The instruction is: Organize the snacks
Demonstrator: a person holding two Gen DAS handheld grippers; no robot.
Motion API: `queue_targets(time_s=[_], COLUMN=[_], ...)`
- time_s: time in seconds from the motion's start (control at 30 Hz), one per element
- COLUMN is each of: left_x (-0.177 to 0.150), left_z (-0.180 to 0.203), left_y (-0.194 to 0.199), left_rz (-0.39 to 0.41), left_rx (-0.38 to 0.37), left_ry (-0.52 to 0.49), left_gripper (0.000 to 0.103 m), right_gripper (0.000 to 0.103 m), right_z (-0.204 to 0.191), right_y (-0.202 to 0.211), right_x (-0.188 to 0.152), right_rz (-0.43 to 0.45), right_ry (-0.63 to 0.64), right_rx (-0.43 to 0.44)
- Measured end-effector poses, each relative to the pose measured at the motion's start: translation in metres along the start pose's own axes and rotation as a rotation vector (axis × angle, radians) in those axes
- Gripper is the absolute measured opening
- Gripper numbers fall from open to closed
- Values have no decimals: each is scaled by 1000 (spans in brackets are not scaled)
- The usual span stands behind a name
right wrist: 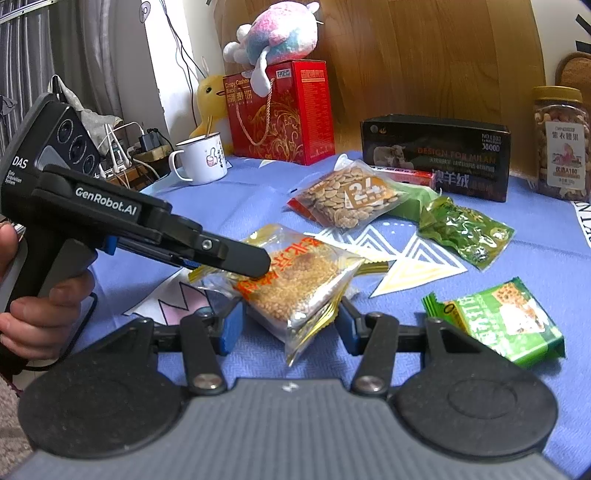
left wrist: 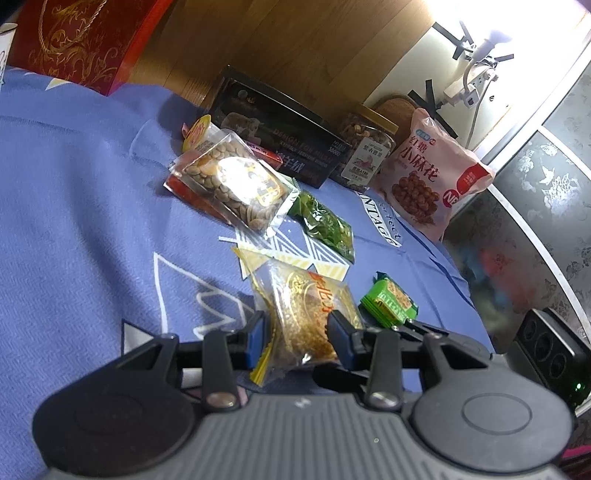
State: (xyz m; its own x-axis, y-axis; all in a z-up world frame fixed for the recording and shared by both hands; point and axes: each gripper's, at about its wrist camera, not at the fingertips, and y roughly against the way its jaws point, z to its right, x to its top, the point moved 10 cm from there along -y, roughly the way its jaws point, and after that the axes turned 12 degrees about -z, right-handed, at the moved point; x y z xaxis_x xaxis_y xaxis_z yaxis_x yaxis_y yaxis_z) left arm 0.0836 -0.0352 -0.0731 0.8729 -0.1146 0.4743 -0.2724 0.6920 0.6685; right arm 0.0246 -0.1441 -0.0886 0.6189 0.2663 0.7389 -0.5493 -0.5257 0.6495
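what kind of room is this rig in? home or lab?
Most likely a home, perhaps a bedroom or living room. A blue printed cloth covers the surface, plush toys sit on a red gift box, and an enamel mug stands beside tangled chargers. No lab fixtures show.

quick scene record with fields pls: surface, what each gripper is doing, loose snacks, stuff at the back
surface: blue patterned cloth
left hand-held gripper: shut on clear packet of golden crispy snack
right hand-held gripper: open, jaws either side of the same packet, pads apart from it
loose snacks: clear bag of pale flat beans; crinkled green foil pouch; green wrapped bar
back: long black carton; nut jar; red gift box
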Motion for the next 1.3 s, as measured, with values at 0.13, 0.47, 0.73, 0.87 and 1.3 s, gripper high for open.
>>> queue_targets(time_s=[0.13,0.47,0.73,0.87,1.3], left_x=[0,0,0,0,0], left_z=[0,-1,-1,-1,1], left_y=[0,-2,-3,-3,-3], left_rz=[-1,-2,-2,-2,8], left_rx=[0,1,1,0,7], left_ry=[1,1,1,2,-12], left_gripper=[36,37,37,37,36], right_gripper=[56,57,58,58,56], right_z=[0,0,0,0,1], right_y=[0,-1,-1,-2,-1], right_x=[0,-1,-2,-1,-2], right_rz=[-2,-5,-6,-6,0], right_ry=[-2,-4,-6,-6,-4], right_rx=[0,0,1,1,-2])
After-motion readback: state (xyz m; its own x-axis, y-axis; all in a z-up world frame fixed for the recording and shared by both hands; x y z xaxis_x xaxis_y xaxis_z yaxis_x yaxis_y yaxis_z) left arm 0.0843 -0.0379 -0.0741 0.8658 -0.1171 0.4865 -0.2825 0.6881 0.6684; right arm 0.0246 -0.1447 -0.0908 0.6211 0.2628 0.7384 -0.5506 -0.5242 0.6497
